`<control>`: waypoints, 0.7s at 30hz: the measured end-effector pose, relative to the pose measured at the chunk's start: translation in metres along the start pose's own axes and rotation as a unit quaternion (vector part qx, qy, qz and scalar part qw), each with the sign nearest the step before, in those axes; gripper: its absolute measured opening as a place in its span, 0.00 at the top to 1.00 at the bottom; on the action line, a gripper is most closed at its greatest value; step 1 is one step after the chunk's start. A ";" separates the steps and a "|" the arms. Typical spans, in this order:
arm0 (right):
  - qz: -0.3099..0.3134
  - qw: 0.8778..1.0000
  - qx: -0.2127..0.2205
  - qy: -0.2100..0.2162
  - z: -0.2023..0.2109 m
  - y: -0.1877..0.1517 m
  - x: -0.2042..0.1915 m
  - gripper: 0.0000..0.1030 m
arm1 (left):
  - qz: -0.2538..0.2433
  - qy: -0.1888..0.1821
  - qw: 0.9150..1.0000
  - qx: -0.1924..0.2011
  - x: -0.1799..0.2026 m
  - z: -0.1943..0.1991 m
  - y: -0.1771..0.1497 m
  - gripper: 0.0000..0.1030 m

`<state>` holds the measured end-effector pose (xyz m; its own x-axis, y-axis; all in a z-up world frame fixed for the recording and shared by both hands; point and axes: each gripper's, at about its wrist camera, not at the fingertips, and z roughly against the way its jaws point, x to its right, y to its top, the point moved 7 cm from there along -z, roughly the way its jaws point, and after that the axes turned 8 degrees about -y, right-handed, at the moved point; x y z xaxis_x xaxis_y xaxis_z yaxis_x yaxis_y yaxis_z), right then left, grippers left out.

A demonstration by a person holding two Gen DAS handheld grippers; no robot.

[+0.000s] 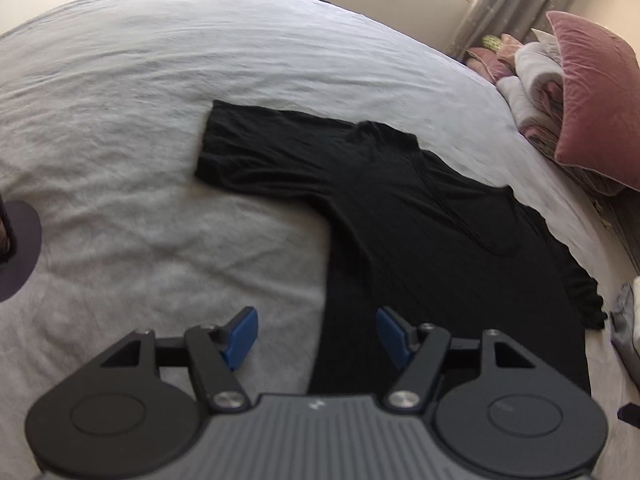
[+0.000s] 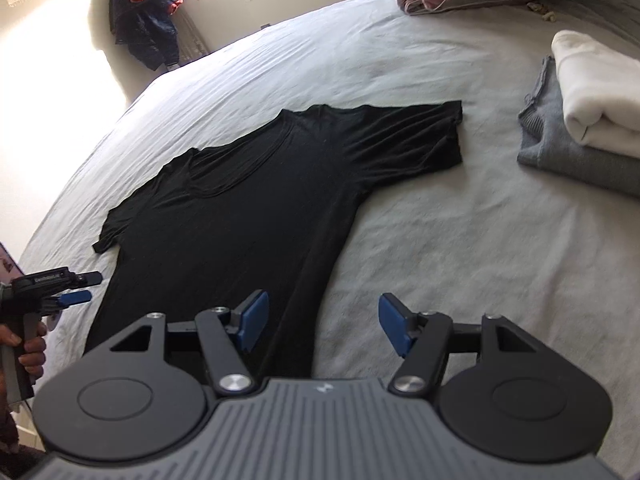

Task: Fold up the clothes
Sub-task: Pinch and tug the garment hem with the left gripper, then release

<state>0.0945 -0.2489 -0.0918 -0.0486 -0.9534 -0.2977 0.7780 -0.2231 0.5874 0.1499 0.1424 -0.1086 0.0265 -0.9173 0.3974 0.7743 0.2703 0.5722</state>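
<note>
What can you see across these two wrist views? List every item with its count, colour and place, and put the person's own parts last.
T-shirt: one, black, spread flat mid-bed.
Bed sheet: one, white, under everything.
Folded clothes: two, white on grey, stacked at right of bed.
Cushion: one, pink, on bedding pile at bed's far right.
Jacket: one, dark blue, hanging on wall.
Curtain: one, grey, by window.
Left gripper: one, black with blue pads, open over shirt's hem edge.
Right gripper: same, open.
Hand: one, holding left gripper.
</note>
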 end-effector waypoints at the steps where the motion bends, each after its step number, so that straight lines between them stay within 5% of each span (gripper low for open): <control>1: -0.004 1.000 -0.008 0.011 0.002 -0.008 0.000 0.37 | -0.011 -0.005 1.000 -0.004 0.003 0.003 -0.008 0.35; 7: 0.002 0.999 -0.027 0.047 0.025 -0.050 -0.006 0.37 | -0.095 -0.029 0.995 -0.025 0.037 0.026 -0.052 0.37; 12: 0.012 0.998 -0.027 0.056 0.050 -0.069 -0.011 0.37 | -0.193 -0.077 0.977 -0.050 0.089 0.044 -0.092 0.40; 15: 0.010 0.998 -0.031 0.062 0.057 -0.075 -0.007 0.37 | -0.262 -0.112 0.956 -0.075 0.126 0.050 -0.127 0.41; 21: -0.049 0.991 -0.065 0.110 0.060 -0.094 0.011 0.37 | -0.359 -0.221 0.898 -0.127 0.188 0.059 -0.196 0.50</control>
<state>-0.0168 -0.2502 -0.1055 -0.0024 -0.8582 -0.5133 0.8515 -0.2709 0.4490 -0.0339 -0.0659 -0.1035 -0.7465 -0.6083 0.2696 0.6130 -0.4713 0.6341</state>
